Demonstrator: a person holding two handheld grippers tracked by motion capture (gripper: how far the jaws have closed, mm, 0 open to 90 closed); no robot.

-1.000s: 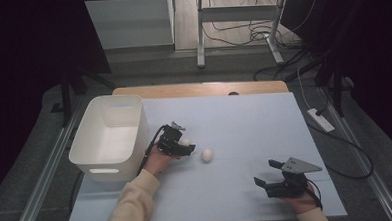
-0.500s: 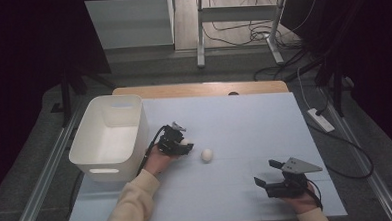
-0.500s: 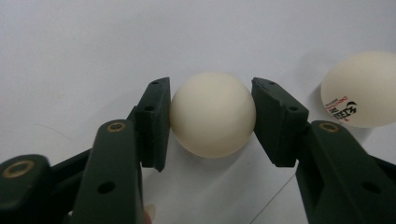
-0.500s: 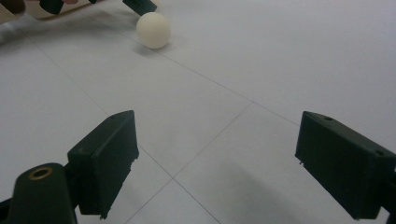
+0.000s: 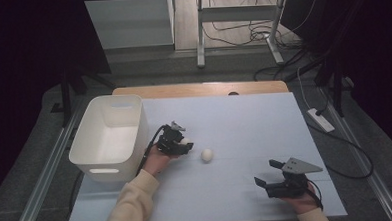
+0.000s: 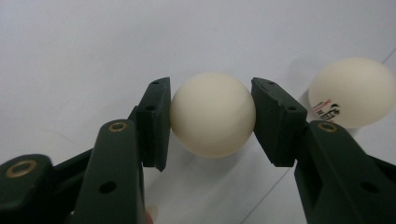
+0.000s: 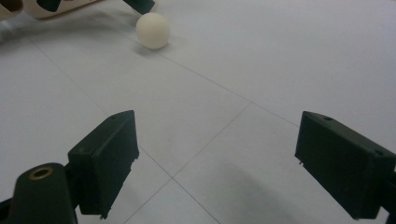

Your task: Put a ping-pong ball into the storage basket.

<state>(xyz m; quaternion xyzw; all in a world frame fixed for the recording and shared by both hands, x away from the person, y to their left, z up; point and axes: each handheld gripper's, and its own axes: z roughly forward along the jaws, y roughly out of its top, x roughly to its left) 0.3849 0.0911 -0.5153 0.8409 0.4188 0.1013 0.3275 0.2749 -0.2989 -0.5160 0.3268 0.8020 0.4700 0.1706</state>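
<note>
Fingers of the left gripper (image 6: pixel 212 119): two black pads pressed on either side of a plain white ball (image 6: pixel 213 113), which sits square between them; jaws have just been closing, and the ball is now pinched at its widest part, low over the table. Same gripper in the high view (image 5: pixel 181 144): held in a hand with a cream sleeve (image 5: pixel 130 206), just right of the bin. Second white ball (image 6: pixel 352 92): loose on the surface just beyond and to the right of the left gripper's fingers, near but apart from them, bearing a small red and black print; in the high view (image 5: pixel 207 155) it lies between the two grippers, nearer the left one. Fingers of the right gripper (image 7: pixel 219 170): two black pads standing wide apart with bare table between them, nothing gripped; the loose ball lies well ahead of them, up and to the left. Right gripper in the high view (image 5: pixel 273 178): near the front right corner, grey three-cornered plate on top. White bin (image 5: pixel 110 137): rectangular, open-topped, slot handle in its near wall, standing to the left of the left gripper's fingers. Table (image 5: pixel 244 118): pale blue-grey sheet marked with thin seam lines, wooden edge along the far side. Room: dim; grey floor, metal table legs (image 5: pixel 199 35) and loose cables (image 5: pixel 253 35) beyond the far edge, a white power strip (image 5: pixel 320 120) on the floor at right.
</note>
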